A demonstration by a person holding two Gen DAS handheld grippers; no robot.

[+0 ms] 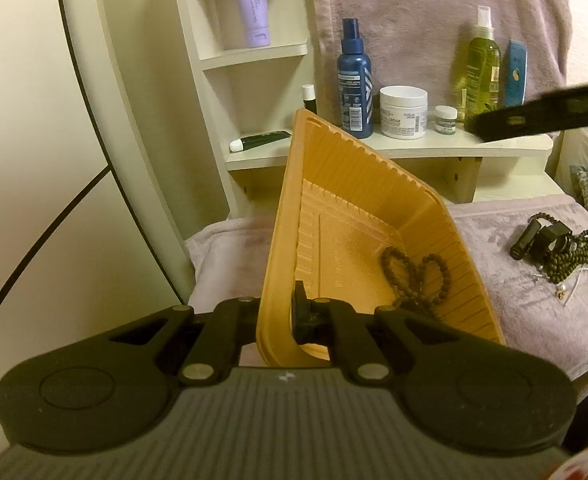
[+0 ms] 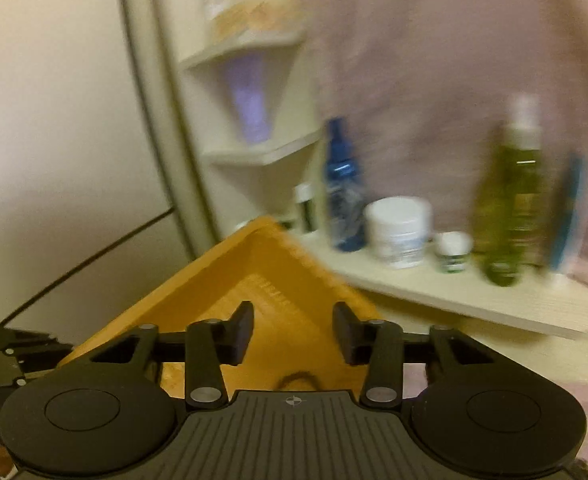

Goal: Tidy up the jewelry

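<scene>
- Left gripper (image 1: 283, 312): jaws together, clamped on the near rim of the orange tray (image 1: 358, 184), which it holds tilted up on edge.
- Right gripper (image 2: 293, 334): jaws apart, nothing between them, hanging over the tray's inside; right view is blurred, so detail there is poor.
- Bead bracelet (image 1: 416, 276) lies in the tray's low corner, against the ribbed wall.
- Rest of the jewelry, a pile (image 1: 558, 250) of dark bead strands w/ a thin chain and small black pieces, sits on the pink towel (image 1: 514, 296) to the right of the tray, well apart from it.
- Handling, my guess: the tray looks like thin plastic, light and bendy, so a rim pinch may flex it; keep it tilted so the beads stay in the corner.
- Bead strands are limp and light and prob. tangled; best to pinch a bunch at the top of the pile. The thin chain is fragile and could snag.
- Room: shelf (image 1: 414, 148) w/ bottles and jars stands close behind the tray's far edge, wall close on the left. The open side is to the right, over the towel.
</scene>
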